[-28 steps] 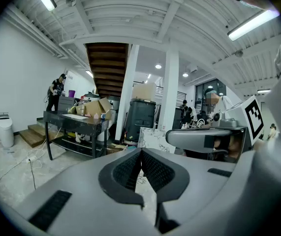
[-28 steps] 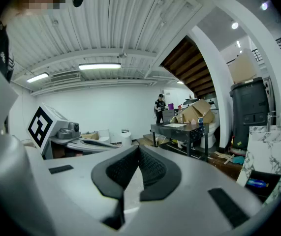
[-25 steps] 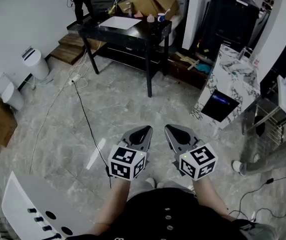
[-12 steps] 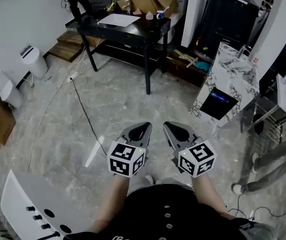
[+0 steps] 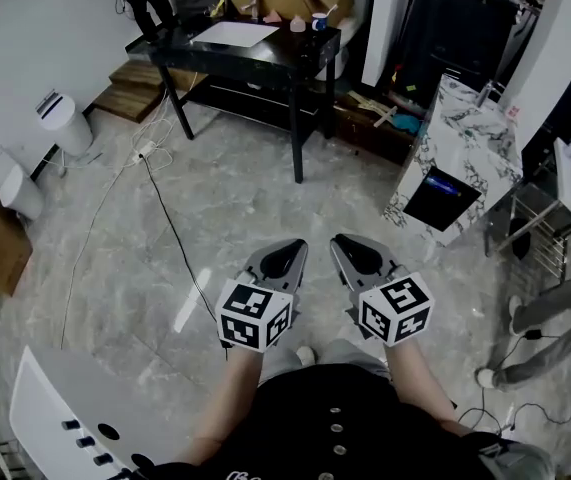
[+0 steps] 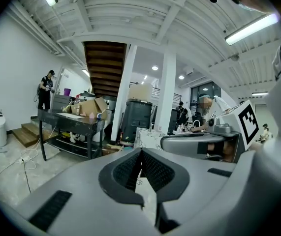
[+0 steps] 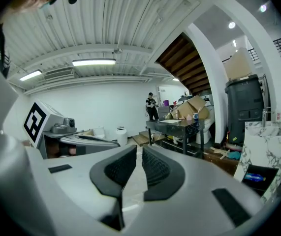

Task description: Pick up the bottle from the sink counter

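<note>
Left gripper (image 5: 297, 245): lower centre, jaws pressed together, nothing held.
Right gripper (image 5: 337, 239): just beside it; jaws have just been opening to a slit, nothing between.
Bottle (image 5: 511, 111): small, seen on the marble sink counter (image 5: 465, 138), upper right, well apart from both grippers.

A black top (image 5: 337, 413) with a row of small pale buttons covers the person's chest. The left gripper (image 5: 290, 249) and right gripper (image 5: 343, 244) have smooth grey shells, black ribbed pads (image 6: 160, 171) and a white cube (image 5: 255, 315) printed with black square markers.
</note>
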